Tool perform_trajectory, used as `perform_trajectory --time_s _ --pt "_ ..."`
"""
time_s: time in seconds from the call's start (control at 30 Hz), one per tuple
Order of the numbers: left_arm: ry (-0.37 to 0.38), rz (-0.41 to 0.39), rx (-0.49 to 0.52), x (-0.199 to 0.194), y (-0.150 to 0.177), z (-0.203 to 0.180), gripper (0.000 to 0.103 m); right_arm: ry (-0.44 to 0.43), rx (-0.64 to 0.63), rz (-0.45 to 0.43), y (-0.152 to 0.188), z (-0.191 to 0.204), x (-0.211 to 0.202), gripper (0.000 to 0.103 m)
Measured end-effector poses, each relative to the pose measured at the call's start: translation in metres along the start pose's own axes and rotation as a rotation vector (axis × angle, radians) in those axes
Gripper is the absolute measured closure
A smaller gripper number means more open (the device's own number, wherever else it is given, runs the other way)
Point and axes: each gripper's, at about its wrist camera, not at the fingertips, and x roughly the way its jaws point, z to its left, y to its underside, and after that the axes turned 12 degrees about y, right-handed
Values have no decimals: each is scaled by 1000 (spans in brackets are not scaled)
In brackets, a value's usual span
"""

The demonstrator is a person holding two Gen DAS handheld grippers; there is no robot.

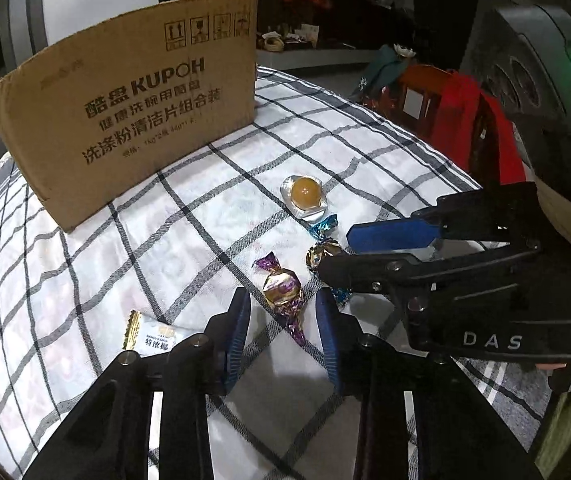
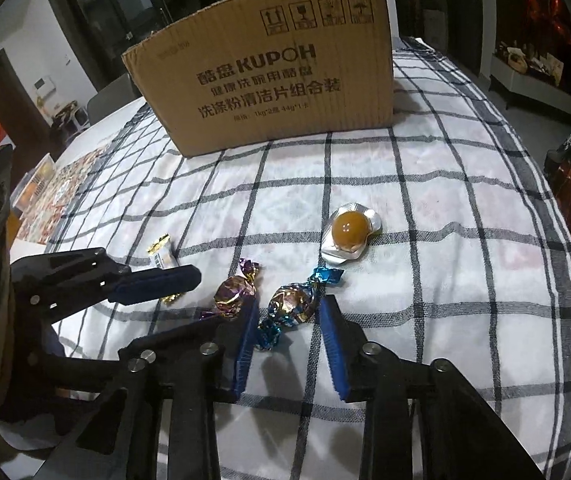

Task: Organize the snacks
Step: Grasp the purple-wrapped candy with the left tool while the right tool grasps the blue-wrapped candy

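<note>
A purple-and-gold wrapped candy [image 1: 283, 290] lies on the checked cloth between the blue pads of my left gripper [image 1: 283, 306], which is open, with a gap on each side of the candy. Just to its right a blue-and-gold wrapped candy [image 2: 291, 304] lies between the pads of my right gripper [image 2: 289, 314]. Those pads stand close to the wrapper and I see no squeeze. In the right wrist view the purple candy [image 2: 233, 292] sits beside the left gripper's upper finger [image 2: 157, 282]. In the left wrist view the right gripper [image 1: 335, 252] reaches in over the blue candy [image 1: 323, 254].
An open cardboard box [image 1: 125, 120] [image 2: 277, 92] stands upright at the far side of the cloth [image 1: 165, 220]. An amber jelly cup in silver foil [image 1: 305, 194] [image 2: 349, 228] lies beyond the candies. A white packet with gold ends [image 1: 153, 334] [image 2: 163, 254] lies to the left. A chair with red clothing [image 1: 465, 120] is at the right edge.
</note>
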Motion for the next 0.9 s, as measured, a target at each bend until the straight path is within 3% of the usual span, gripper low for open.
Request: perform_trajectory --time_s 0.27,0.47,0.6,0.9 --pt "-8 13 -11 10 -2 4 71 -29 15 18 -1 -1 7 73" --pt "-4 14 -11 14 -3 3 80 -39 29 15 -1 -2 7 76" --pt "-11 8 -6 14 -2 2 80 -27 35 4 1 -4 4 76" --pt "-53 -26 -29 -8 0 1 80 -6 44 -7 4 -6 0 77"
